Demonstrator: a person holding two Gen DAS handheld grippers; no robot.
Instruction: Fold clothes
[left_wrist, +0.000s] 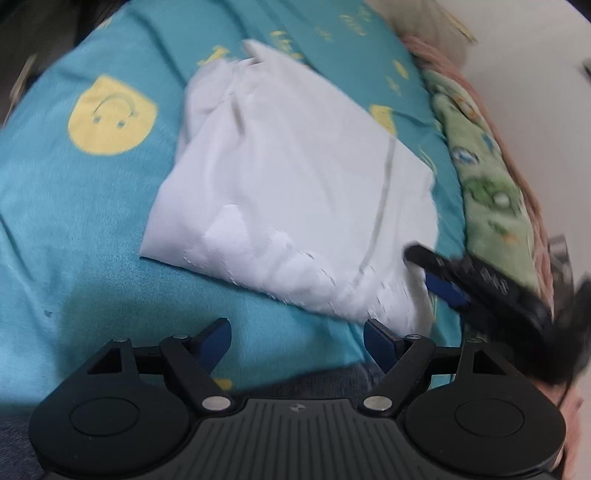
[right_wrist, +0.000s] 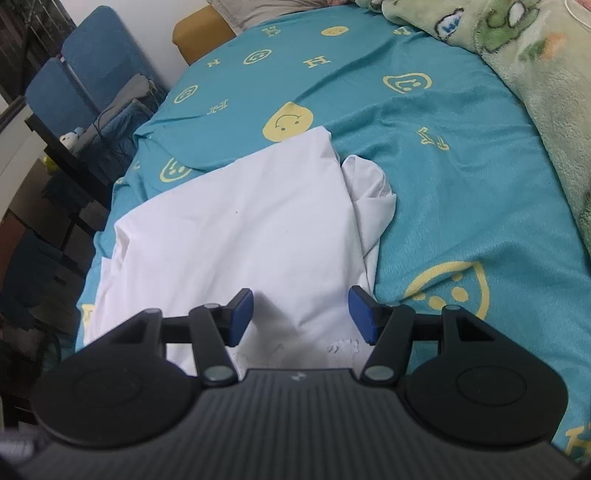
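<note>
A white garment (left_wrist: 291, 192) lies folded into a rough rectangle on a teal bedsheet (left_wrist: 74, 229) with yellow smiley faces. A bunched part sticks out at its far end. My left gripper (left_wrist: 297, 332) is open and empty, just short of the garment's near edge. My right gripper (right_wrist: 301, 312) is open and empty over the near end of the garment (right_wrist: 240, 236). It also shows in the left wrist view (left_wrist: 443, 269), at the garment's right corner.
A green fleece blanket (right_wrist: 535, 74) lies along the bed's far side, also in the left wrist view (left_wrist: 487, 177). A blue chair (right_wrist: 85, 70) and dark shelving (right_wrist: 62, 162) stand beside the bed's left edge. A wall (left_wrist: 535, 92) runs behind the blanket.
</note>
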